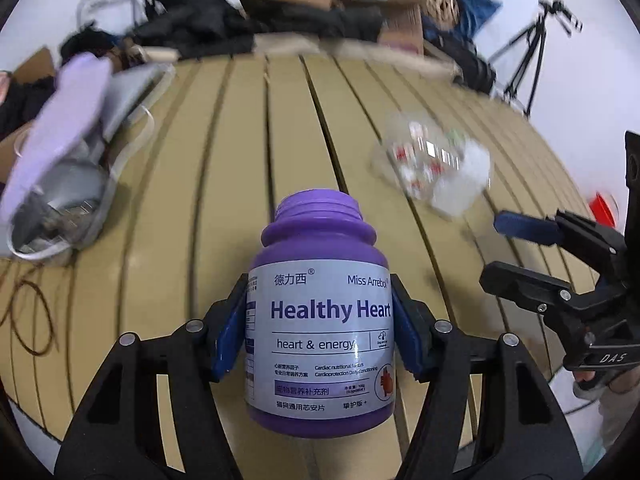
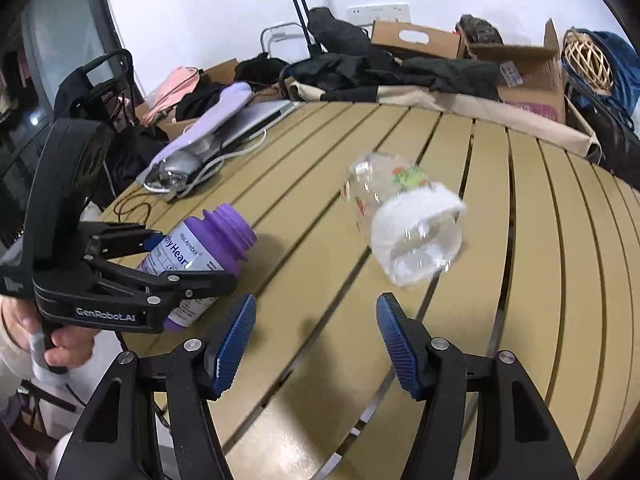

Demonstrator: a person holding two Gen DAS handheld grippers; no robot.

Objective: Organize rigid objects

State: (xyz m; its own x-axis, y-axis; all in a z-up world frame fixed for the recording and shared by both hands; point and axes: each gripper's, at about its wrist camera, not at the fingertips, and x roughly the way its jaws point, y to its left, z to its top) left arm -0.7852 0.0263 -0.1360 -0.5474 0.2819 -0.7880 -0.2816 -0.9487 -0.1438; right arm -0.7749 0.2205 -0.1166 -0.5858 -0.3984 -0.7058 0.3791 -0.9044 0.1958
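The left gripper [image 1: 318,332] pinches the purple plastic supplement bottle with a white "Healthy Heart" label [image 1: 320,320] across its body, blue pads against both sides; the bottle has no cap on its threaded neck, which points away over the slatted tan tabletop [image 1: 224,152]. The right gripper [image 2: 316,332] is spread wide and empty, aimed at the clear plastic jar with a printed pattern and white end [image 2: 404,224], which lies on its side further out on the tabletop. The jar is blurred, so whether that white end is a lid is hard to say. Far left lies a lilac cloth over a grey laptop [image 2: 224,124]. Judging by this, organizing is early: one item in hand, the jar not yet picked up, nothing visibly grouped.
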